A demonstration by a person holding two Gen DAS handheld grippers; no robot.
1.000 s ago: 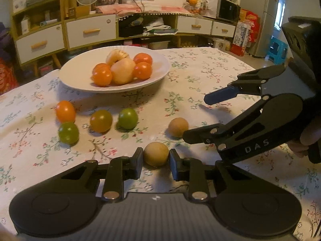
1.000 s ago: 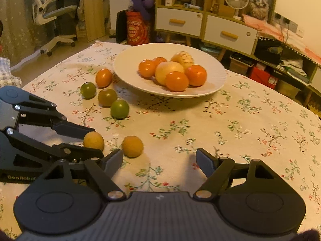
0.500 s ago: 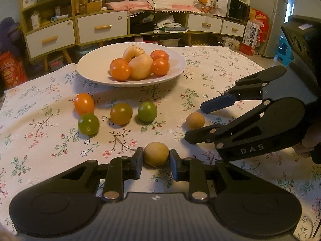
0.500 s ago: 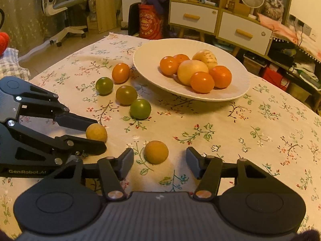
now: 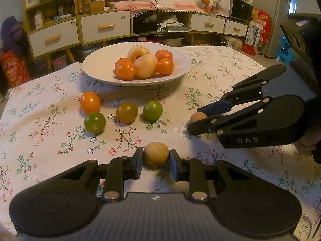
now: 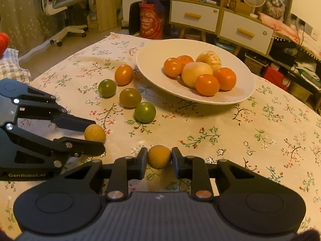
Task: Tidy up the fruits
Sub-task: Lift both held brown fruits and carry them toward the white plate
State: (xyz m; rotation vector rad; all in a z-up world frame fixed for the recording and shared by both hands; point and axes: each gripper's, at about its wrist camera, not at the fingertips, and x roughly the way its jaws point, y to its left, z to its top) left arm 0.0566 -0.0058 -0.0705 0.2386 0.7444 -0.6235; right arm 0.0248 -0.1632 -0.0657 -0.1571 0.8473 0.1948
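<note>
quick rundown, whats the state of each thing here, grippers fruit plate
left gripper: shut on a tan fruit, which sits on the cloth
right gripper: shut on the other tan fruit, also on the cloth
plate: upright on the table, holding four orange fruits and two pale ones
four small tomatoes: loose on the cloth, in front of the plate, untouched

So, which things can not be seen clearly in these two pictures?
- Left wrist view: the right gripper covers most of its small brown fruit.
- Right wrist view: the lower finger of the left gripper cuts off the bottom of its brown fruit.
- Both views: whether either fruit is lifted off the tablecloth cannot be told.
- Plate: the front fruits partly hide the back ones.
</note>
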